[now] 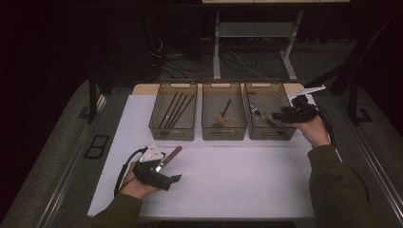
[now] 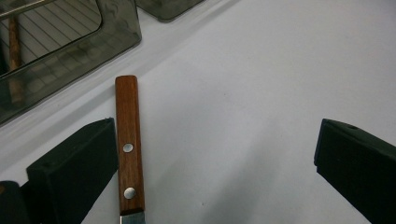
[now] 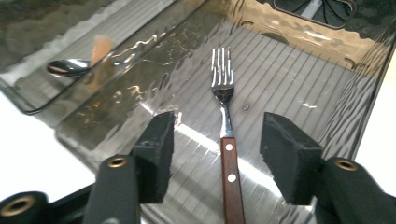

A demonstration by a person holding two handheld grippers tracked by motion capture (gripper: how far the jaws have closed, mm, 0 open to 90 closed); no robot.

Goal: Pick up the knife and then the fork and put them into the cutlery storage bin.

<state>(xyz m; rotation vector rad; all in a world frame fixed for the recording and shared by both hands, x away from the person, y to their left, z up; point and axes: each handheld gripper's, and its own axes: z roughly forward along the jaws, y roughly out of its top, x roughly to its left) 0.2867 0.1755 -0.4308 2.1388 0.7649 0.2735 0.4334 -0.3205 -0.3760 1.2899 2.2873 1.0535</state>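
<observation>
A knife with a riveted wooden handle [image 2: 128, 140] lies on the white table [image 1: 228, 171], seen from above at knife [image 1: 169, 157]. My left gripper [image 2: 215, 154] stands open around it, with the handle close beside the left-hand jaw; from above the left gripper [image 1: 169, 166] sits at the table's front left. My right gripper [image 3: 224, 149] hovers open over the right bin [image 3: 299, 70], its jaws either side of a wood-handled fork [image 3: 222, 84] that lies on the bin's floor. From above, the right gripper [image 1: 278, 116] reaches into the right bin [image 1: 285, 97] from the right.
Three smoky clear bins stand in a row at the back of the table. The left bin [image 1: 157, 118] holds several dark sticks, the middle bin [image 1: 209, 121] a spoon [image 3: 70, 67] with a wooden handle. Table legs and cables lie beyond on the dark floor.
</observation>
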